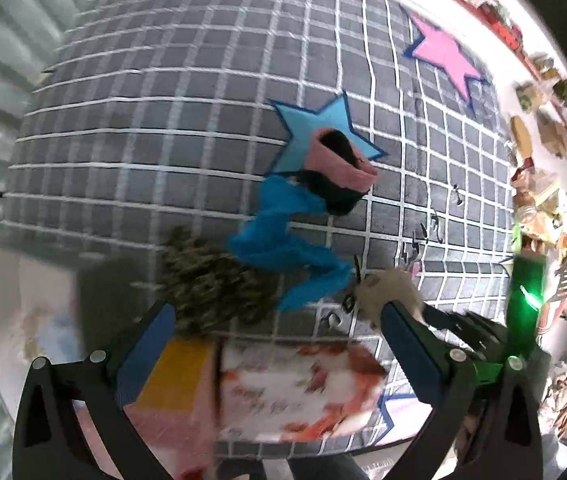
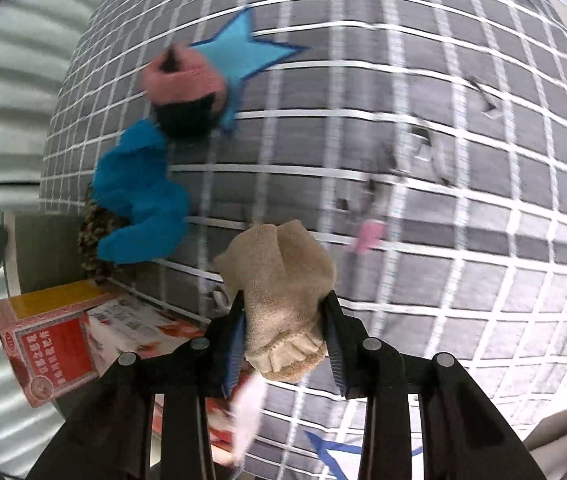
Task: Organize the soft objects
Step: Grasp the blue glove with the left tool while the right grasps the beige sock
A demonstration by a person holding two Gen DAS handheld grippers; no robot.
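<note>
Beige sock (image 2: 283, 300) clamped between the right gripper (image 2: 286, 344) pads, cuff end toward the camera, toe end sticking out past the fingertips, held above the grey grid rug (image 2: 443, 240); jaws closed tight on it. In the left wrist view the same sock (image 1: 391, 288) shows as a beige lump at the right gripper's tip, just beside the lower end of the blue cloth (image 1: 283, 248). Rest of the soft pile lies on the rug near its left edge: blue cloth (image 2: 139, 200) crumpled in a zigzag, pink-and-black rolled item (image 2: 183, 92) touching its upper end and overlapping the blue star patch (image 2: 247, 52), brown speckled fuzzy item (image 1: 211, 284) partly under the blue cloth's lower left. Red-and-yellow printed box (image 2: 51, 344) sits at the rug's lower-left edge, flaps open, near the fuzzy item; motion blur on it in the left view. Left gripper (image 1: 271, 336) jaws spread wide, nothing between them, hanging over the box (image 1: 295, 384) and fuzzy item. Pink star patch (image 1: 447, 56) toward the rug's far right corner. Small pink scrap (image 2: 369, 234) on the rug right of the sock, blurred, can't tell what it is. Cluttered shelf (image 1: 539, 208) beyond the rug's right edge.
</note>
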